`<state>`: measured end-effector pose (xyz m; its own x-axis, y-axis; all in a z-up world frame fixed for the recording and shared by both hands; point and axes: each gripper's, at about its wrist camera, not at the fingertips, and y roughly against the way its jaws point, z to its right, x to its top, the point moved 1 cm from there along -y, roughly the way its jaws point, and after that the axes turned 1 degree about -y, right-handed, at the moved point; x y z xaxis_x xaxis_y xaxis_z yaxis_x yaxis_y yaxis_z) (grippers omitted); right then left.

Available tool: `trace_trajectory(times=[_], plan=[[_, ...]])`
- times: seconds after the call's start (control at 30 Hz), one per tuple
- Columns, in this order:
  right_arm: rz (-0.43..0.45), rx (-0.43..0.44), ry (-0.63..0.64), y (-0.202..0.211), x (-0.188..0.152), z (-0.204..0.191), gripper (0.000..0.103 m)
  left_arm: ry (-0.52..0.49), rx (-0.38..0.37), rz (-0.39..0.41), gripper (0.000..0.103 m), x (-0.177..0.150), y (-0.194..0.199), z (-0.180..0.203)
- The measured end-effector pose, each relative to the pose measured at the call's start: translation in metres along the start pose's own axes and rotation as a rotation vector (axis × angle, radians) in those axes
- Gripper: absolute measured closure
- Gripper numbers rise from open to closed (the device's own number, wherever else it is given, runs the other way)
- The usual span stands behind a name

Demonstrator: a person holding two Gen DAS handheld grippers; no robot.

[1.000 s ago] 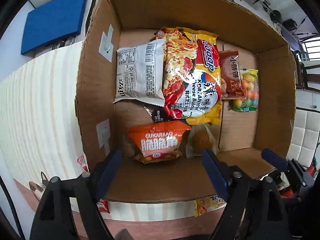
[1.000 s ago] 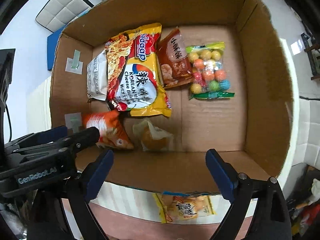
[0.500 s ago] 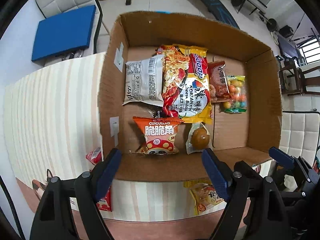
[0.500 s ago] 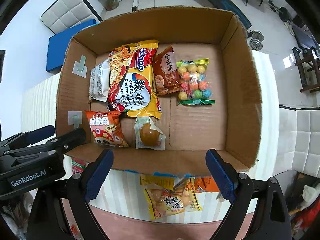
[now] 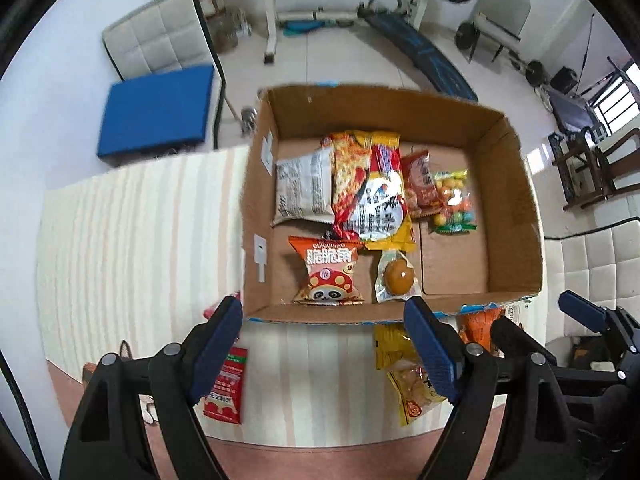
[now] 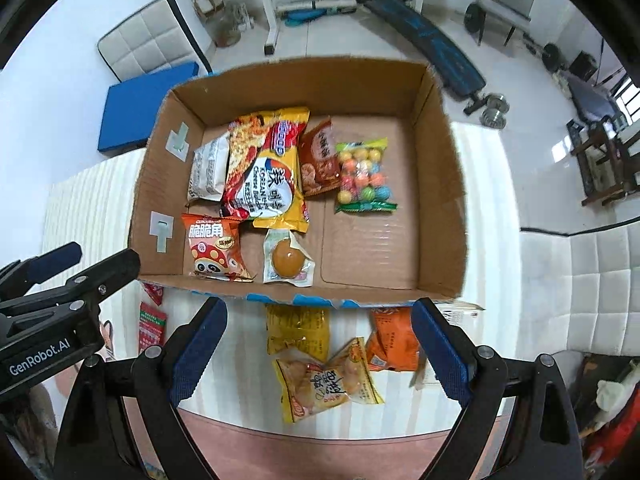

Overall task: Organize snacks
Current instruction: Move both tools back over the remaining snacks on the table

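Both grippers point down over a striped tabletop [image 6: 96, 208], each with its blue-padded jaws spread wide and nothing between them. Beyond the left gripper [image 5: 326, 342] sits an open cardboard box [image 5: 516, 208], its near wall just past the fingertips. The right gripper [image 6: 320, 344] hangs beside the left one, whose black frame shows at the left edge of the right wrist view.

Inside the box, nearest the grippers, lie an orange snack bag with a panda print [image 6: 214, 248] and, just to its right, a clear packet holding a brown braised egg [image 6: 286, 258]. Farther in are a silver-white packet [image 6: 208, 172], a yellow and red Korean noodle pack [image 6: 268, 176] partly overlapping it, a small red-brown packet [image 6: 320, 158] and a bag of coloured candy balls [image 6: 364, 178].

Outside the box, between the right gripper's fingers, lie two yellow snack packets [image 6: 326, 382] and an orange packet [image 6: 390, 340] on the tabletop. A red packet [image 5: 224, 384] lies by the left gripper's left finger.
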<state>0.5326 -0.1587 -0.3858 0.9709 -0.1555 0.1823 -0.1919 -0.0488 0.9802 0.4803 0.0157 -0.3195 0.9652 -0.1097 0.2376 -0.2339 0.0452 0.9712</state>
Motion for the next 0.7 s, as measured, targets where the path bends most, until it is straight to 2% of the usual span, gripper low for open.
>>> trace_trajectory(times=[0.17, 0.4, 0.57, 0.7], plan=[[0.078, -0.011, -0.013, 0.025, -0.019, 0.006, 0.007, -0.002, 0.016, 0.088, 0.021, -0.02, 0.023, 0.003], [0.104, 0.008, -0.054, 0.039, -0.047, 0.021, 0.007, -0.007, 0.027, 0.156, 0.021, -0.048, 0.04, 0.008], [0.076, 0.019, -0.089, 0.03, -0.068, 0.038, 0.007, -0.016, 0.03, 0.141, 0.021, -0.062, 0.032, 0.015], [0.023, 0.037, -0.153, 0.01, -0.086, 0.062, 0.007, -0.034, 0.012, 0.078, 0.021, -0.08, 0.007, 0.029]])
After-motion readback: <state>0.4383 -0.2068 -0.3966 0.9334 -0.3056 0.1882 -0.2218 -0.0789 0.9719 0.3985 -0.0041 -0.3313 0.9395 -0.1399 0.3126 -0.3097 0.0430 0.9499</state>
